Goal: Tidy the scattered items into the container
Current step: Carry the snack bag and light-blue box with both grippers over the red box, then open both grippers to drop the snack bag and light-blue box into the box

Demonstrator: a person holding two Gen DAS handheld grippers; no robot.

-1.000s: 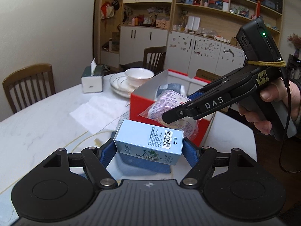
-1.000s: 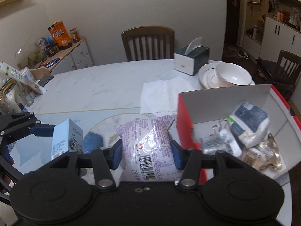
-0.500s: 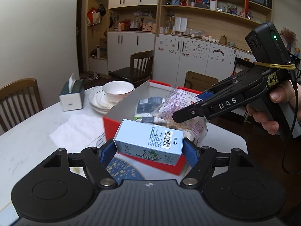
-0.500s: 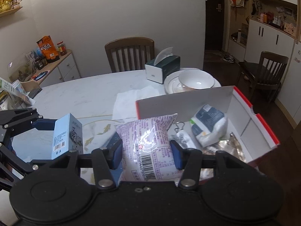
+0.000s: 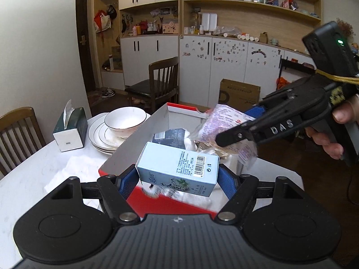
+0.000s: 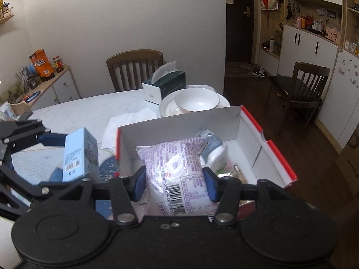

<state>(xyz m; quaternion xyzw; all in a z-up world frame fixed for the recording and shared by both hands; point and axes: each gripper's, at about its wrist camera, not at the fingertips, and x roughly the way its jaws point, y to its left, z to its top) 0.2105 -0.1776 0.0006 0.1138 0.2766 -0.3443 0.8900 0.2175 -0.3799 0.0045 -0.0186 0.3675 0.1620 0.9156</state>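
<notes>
Red-and-white box (image 6: 278, 157) on worktop (image 6: 85, 114) | left tool (image 5: 178, 177) clamping blue carton (image 5: 177, 168) over near wall | right tool (image 6: 175, 182) gripping purple packet (image 6: 177, 170) above interior | step: carry-in | next: lower, release both

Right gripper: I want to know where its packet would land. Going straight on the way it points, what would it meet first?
Probably the red box's contents, likely the dark blue-and-white pack just past the purple-printed packet; depth is uncertain.
</notes>
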